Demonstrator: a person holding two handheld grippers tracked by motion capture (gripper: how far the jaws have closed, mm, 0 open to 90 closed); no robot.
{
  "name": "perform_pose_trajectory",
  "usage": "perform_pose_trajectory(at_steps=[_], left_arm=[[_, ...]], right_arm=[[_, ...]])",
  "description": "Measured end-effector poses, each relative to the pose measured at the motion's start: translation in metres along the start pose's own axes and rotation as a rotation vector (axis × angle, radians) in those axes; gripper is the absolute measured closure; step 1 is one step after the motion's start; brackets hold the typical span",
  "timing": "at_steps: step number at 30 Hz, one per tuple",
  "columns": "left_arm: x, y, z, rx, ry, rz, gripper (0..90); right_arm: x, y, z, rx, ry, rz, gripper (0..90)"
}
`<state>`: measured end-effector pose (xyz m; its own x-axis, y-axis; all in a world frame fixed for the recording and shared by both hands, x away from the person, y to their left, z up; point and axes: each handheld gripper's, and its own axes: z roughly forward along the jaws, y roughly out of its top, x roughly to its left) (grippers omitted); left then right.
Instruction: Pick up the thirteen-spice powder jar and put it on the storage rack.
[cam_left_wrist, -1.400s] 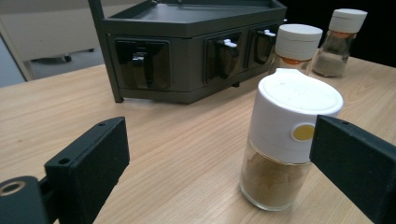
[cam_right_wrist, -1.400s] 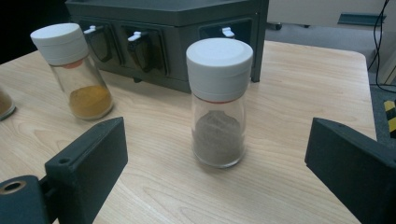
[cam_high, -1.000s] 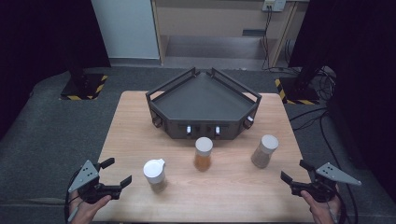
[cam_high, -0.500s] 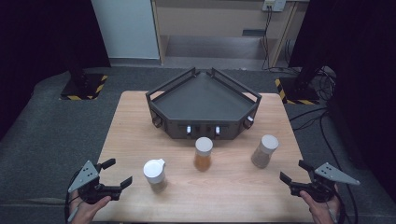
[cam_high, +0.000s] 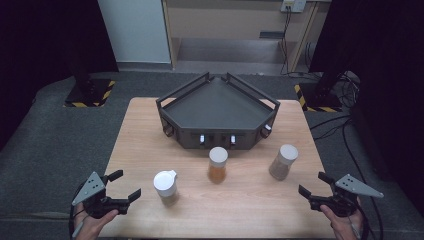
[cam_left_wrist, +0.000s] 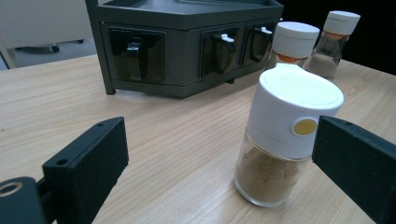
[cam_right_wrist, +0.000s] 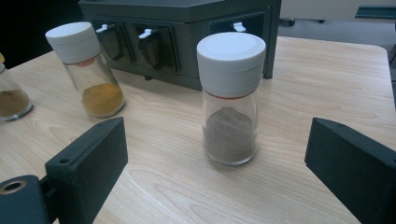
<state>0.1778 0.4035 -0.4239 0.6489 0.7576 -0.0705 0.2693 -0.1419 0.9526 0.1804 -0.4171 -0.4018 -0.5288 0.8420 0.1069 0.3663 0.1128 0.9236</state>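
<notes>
Three white-capped glass spice jars stand in a row on the wooden table (cam_high: 250, 210). The left jar (cam_high: 165, 188) holds brown powder, the middle jar (cam_high: 217, 165) orange-yellow powder and the right jar (cam_high: 283, 162) grey powder. My left gripper (cam_high: 128, 183) is open at the table's near left corner, apart from the brown jar (cam_left_wrist: 286, 140), which stands just ahead between its jaws. At the near right corner my right gripper (cam_high: 312, 183) is open too, with the grey jar (cam_right_wrist: 230, 98) a little ahead of its jaws and untouched.
A dark grey corner-shaped rack (cam_high: 217, 107) with small front drawers (cam_left_wrist: 135, 53) sits at the back middle of the table. The orange jar (cam_right_wrist: 88, 70) stands in front of it. Grey carpet surrounds the table, with cables (cam_high: 345, 130) on the right.
</notes>
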Motion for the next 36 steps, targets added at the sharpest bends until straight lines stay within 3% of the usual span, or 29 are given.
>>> perform_pose_trajectory(at_steps=[36], left_arm=[[-0.0010, 0.0071, 0.0000, 0.008, -0.022, 0.003, 2.3]], right_arm=[[0.0000, 0.0007, -0.0029, -0.005, 0.013, 0.000, 5.1]])
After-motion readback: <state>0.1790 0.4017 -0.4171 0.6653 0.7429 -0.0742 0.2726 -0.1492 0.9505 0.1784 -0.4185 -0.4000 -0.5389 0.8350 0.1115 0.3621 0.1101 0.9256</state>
